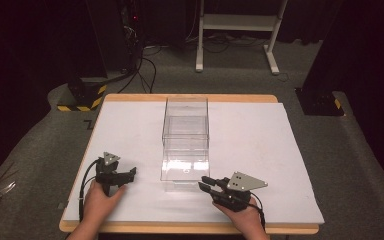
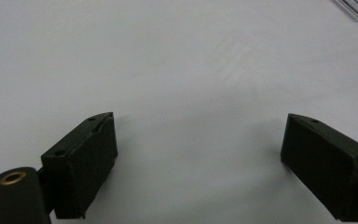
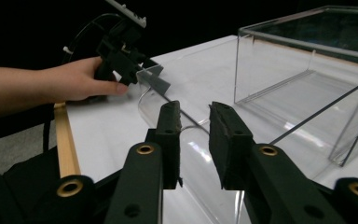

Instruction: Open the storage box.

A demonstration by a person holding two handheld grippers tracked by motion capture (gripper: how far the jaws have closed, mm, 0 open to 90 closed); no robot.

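Clear box (image 3: 307,70) (far end) cut off by the right edge

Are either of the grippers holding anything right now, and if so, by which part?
Nothing is held. The left gripper is open over the bare white table. The right gripper points at the clear box, with only a narrow open gap between its jaws.

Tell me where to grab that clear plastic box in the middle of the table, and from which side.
Take the clear box by its thin near wall at the top rim, coming from the person's side, where the right gripper already sits. One finger should go inside and one outside. The box is too wide to span, and the open top leaves the rim free.
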